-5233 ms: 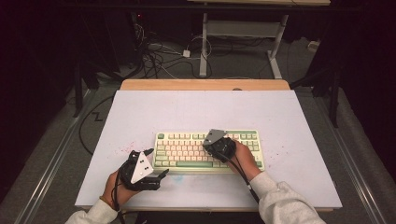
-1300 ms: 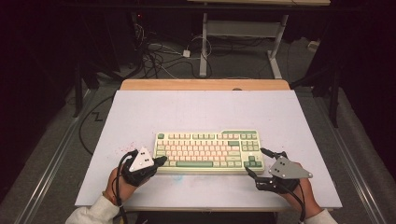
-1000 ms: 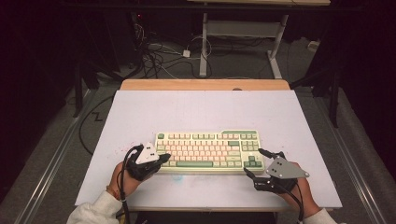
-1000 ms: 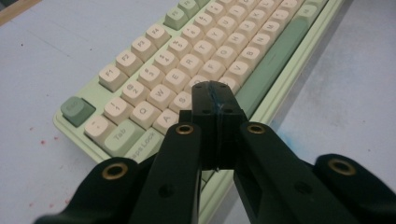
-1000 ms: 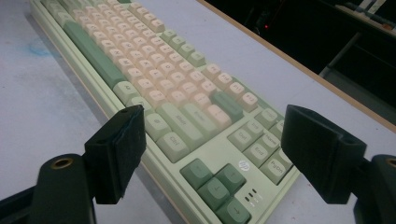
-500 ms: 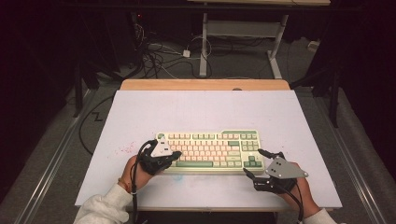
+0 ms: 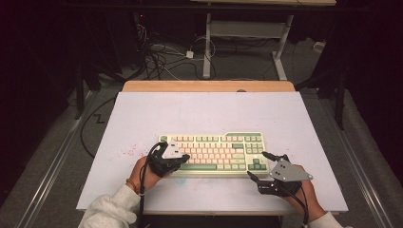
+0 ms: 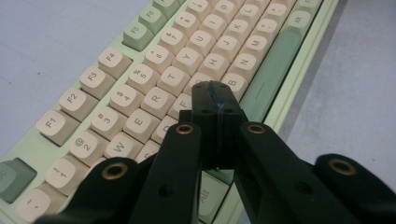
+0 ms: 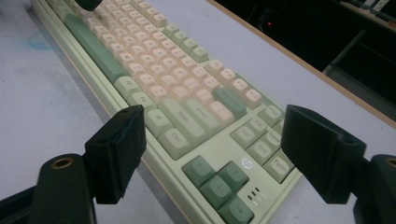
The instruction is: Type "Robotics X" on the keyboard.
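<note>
On our white worktop [image 7: 142,118], our pressed-together left hand-held gripper [image 8: 215,100] has moved over the pale-green plastic keyboard [image 8: 154,88] at centre frame, ready to press keys; our right hand-held gripper [image 9: 210,158] waits spread.

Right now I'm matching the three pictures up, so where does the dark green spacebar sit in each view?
High view: spacebar on the keyboard's near edge, just right of the shut left gripper.
Left gripper view: spacebar at upper right, beyond the closed jaws.
Right gripper view: spacebar at upper left, far along the keyboard.
Shared landmark: the arrow keys.
</note>
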Available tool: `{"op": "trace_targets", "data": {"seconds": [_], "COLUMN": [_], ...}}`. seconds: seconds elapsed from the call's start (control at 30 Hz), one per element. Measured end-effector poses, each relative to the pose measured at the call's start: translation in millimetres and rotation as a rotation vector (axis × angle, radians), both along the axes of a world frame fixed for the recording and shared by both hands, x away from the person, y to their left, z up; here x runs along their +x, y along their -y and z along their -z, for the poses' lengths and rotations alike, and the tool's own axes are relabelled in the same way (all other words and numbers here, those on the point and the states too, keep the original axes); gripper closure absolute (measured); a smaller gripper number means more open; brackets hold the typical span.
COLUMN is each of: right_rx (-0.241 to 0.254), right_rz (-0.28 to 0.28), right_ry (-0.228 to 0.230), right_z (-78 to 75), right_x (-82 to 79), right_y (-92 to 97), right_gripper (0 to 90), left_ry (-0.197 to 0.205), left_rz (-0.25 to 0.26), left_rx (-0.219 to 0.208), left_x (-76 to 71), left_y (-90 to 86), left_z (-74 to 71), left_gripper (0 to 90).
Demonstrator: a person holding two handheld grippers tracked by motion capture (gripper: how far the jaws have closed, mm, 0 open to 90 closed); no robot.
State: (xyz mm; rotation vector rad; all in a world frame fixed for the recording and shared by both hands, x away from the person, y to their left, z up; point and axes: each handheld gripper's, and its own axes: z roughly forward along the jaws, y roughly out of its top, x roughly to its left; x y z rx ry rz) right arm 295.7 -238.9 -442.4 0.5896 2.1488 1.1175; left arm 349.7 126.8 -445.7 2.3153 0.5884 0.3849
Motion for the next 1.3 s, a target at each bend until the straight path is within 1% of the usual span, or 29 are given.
{"op": "trace_targets", "data": {"seconds": [0.1,0.17,0.23,0.33,0.4,0.63,0.7,0.73,0.9,1.07,1.3], "right_rx": [-0.007,-0.007,-0.008,-0.013,-0.013,-0.021,-0.024,-0.024,-0.027,-0.019,-0.017], "right_rz": [0.002,0.001,0.001,0.000,0.000,-0.004,-0.004,-0.005,-0.007,-0.007,-0.002], "right_ry": [-0.003,-0.005,-0.009,-0.009,-0.009,-0.014,-0.014,-0.015,-0.011,-0.005,0.004], "right_z": [1.2,1.4,1.7,2.2,2.5,3.7,3.8,3.9,3.2,1.8,0.8], "right_x": [0.6,0.7,0.8,1.1,1.3,1.1,1.2,1.3,0.7,0.6,-0.3], "right_y": [0.0,0.0,0.0,0.1,0.3,-0.9,-1.1,-1.2,-1.8,-0.5,0.0], "right_gripper": [23.1,23.1,23.1,23.1,23.1,23.1,23.1,23.1,23.1,23.1,23.0], "left_ry": [-0.002,-0.002,-0.003,-0.004,-0.006,-0.007,-0.012,-0.008,0.001,0.025,0.038], "left_rz": [0.001,0.004,0.000,0.001,-0.001,-0.006,-0.006,-0.011,-0.004,-0.009,-0.026], "left_rx": [0.005,0.017,0.021,0.031,0.027,0.040,0.051,0.038,0.057,0.043,0.023], "left_x": [1.1,2.0,2.5,3.5,4.0,4.6,4.7,4.1,3.2,1.7,1.6], "left_y": [2.8,4.1,5.4,6.0,5.9,5.7,6.2,6.0,6.0,3.5,-2.4], "left_z": [2.1,3.0,4.2,5.4,6.0,7.8,10.8,11.7,9.8,3.0,-2.7], "left_gripper": [87.6,87.6,87.6,87.6,87.6,87.6,87.7,87.7,87.6,87.6,87.6]}}
